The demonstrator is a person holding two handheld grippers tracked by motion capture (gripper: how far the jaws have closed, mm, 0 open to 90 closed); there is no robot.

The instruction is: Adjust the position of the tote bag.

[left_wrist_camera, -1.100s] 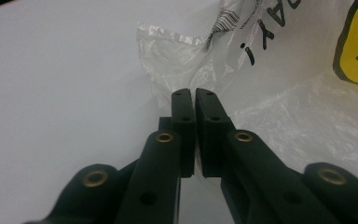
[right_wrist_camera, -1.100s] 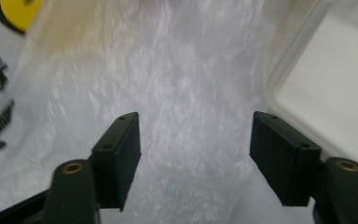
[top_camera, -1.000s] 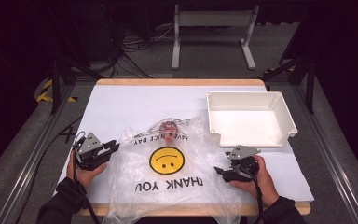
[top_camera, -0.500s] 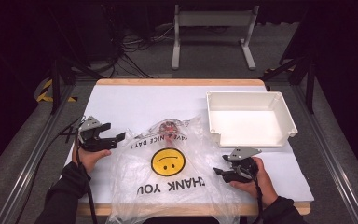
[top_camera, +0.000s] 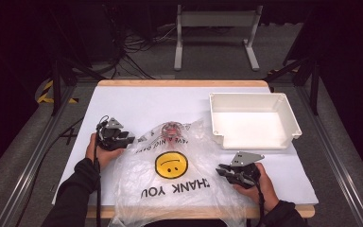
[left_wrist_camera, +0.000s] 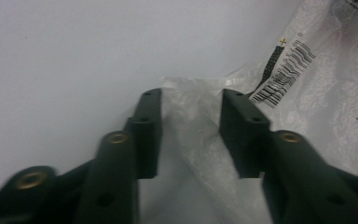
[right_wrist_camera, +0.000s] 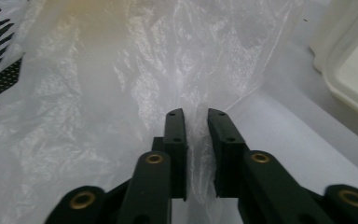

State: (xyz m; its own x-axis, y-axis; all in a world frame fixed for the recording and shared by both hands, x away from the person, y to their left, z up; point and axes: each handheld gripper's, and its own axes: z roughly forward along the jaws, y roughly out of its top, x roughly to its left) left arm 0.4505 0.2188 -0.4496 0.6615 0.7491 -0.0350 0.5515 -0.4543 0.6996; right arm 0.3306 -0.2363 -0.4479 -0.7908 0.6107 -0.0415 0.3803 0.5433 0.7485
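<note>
Crinkled clear smiley plastic bag [top_camera: 179, 179]

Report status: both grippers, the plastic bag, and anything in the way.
Left gripper open, jaws just closing around a bag fold. Right gripper shut on bag edge, jaws just closed. White tray stands beside, apart.

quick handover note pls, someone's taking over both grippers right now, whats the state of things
Left gripper: jaws have just been closing around a fold at the plastic bag's left edge; a gap remains each side, so no grip yet.
Right gripper: jaws have just closed in on a fold of the bag's right edge and look pinched on it.
Bag lies crumpled at the table's near edge, smiley print up, with a small reddish item inside near its far end.
White tray sits far right with nothing in it.
Done: right side gripped.
Left: close the left jaws on the bag, then handle it.
</note>
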